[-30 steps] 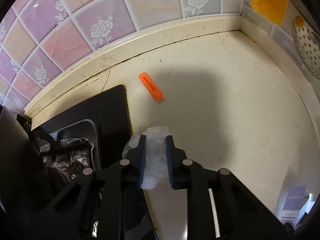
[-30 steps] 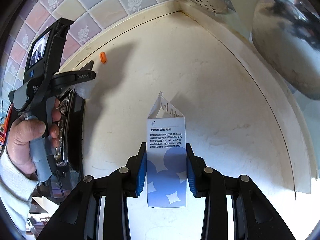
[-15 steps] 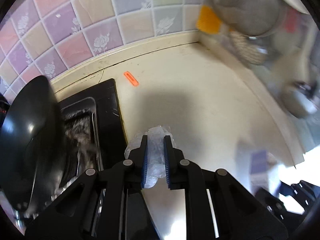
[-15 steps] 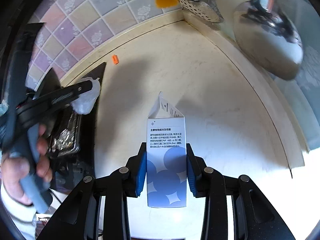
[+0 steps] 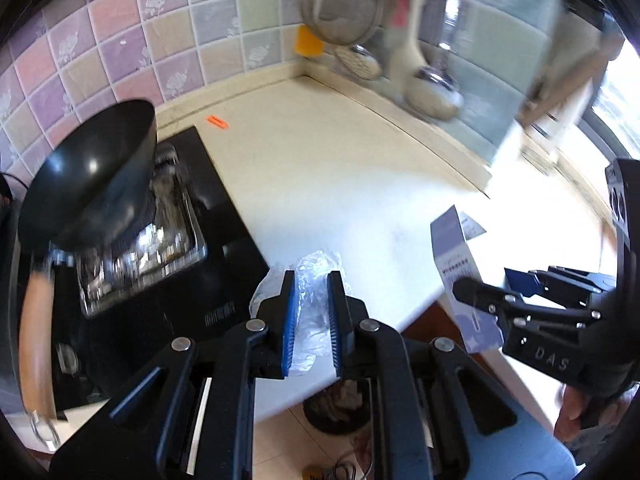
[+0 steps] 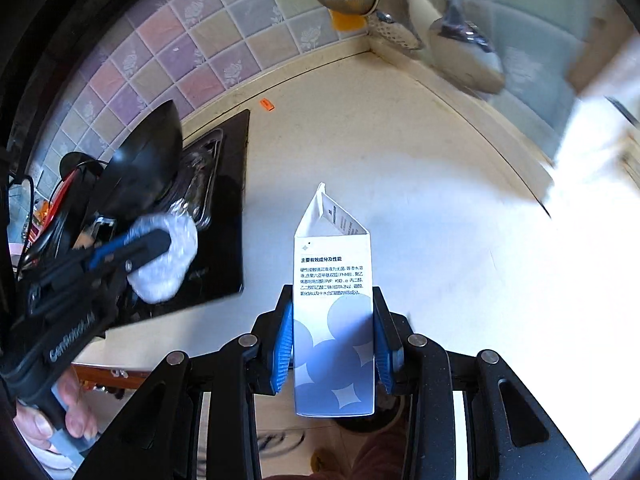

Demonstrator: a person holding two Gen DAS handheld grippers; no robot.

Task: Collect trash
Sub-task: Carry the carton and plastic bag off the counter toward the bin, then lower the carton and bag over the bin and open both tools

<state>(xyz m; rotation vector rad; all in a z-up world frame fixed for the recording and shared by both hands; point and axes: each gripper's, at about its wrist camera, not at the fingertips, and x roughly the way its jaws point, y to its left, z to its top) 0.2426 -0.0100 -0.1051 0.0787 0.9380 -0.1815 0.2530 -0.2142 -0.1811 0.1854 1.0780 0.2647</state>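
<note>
My left gripper (image 5: 311, 280) is shut on a crumpled clear plastic wrap (image 5: 316, 300), held above the counter's front edge. In the right wrist view the same left gripper (image 6: 160, 246) shows at the left with the plastic wrap (image 6: 168, 260) bulging from its tip. My right gripper (image 6: 332, 300) is shut on an open white-and-blue carton (image 6: 334, 300), upright between the blue pads. That carton (image 5: 460, 264) also appears at the right of the left wrist view. A dark trash bin (image 5: 336, 408) stands on the floor below the counter edge, partly hidden by my left gripper's fingers.
A small orange piece (image 5: 217, 121) lies on the cream counter (image 5: 328, 168) near the tiled wall. A black cooktop (image 5: 224, 264) with a foil-lined tray (image 5: 160, 232) and a black wok (image 5: 92, 176) sits at the left. A strainer (image 5: 340, 8) and ladles hang in the corner.
Both grippers have drawn back and up from the wall with their loads. The counter's front edge, the floor and the bin have come into view.
</note>
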